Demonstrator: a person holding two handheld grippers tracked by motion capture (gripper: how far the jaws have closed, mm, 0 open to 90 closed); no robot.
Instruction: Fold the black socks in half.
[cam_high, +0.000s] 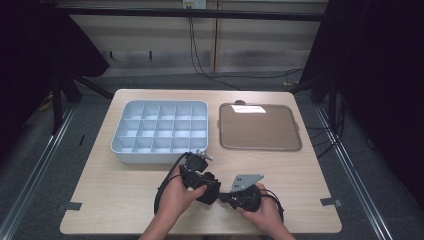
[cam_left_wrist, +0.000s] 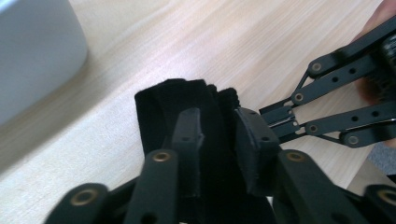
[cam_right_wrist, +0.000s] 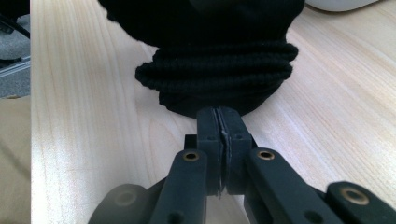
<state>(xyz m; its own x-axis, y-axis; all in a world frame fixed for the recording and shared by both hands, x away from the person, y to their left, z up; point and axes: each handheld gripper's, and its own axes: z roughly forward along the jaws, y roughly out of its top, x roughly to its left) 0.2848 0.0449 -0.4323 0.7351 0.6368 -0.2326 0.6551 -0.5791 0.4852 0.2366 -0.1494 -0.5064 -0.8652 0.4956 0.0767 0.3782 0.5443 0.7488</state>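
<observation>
You have a light wooden table (cam_high: 120, 205) in front of you, and everything else sits on its far half. A pale grey divided box (cam_high: 161, 131) stands left of the table's middle, its many small square compartments bare. Just right of that box, apart from it, a flat brown tray (cam_high: 260, 127) with a grey rim lies level, a bright glare on its far edge. Beyond the table, black cables (cam_high: 200, 60) hang down the pale wall panels. Dark metal frame posts (cam_high: 57, 100) stand on either side of the table.
</observation>
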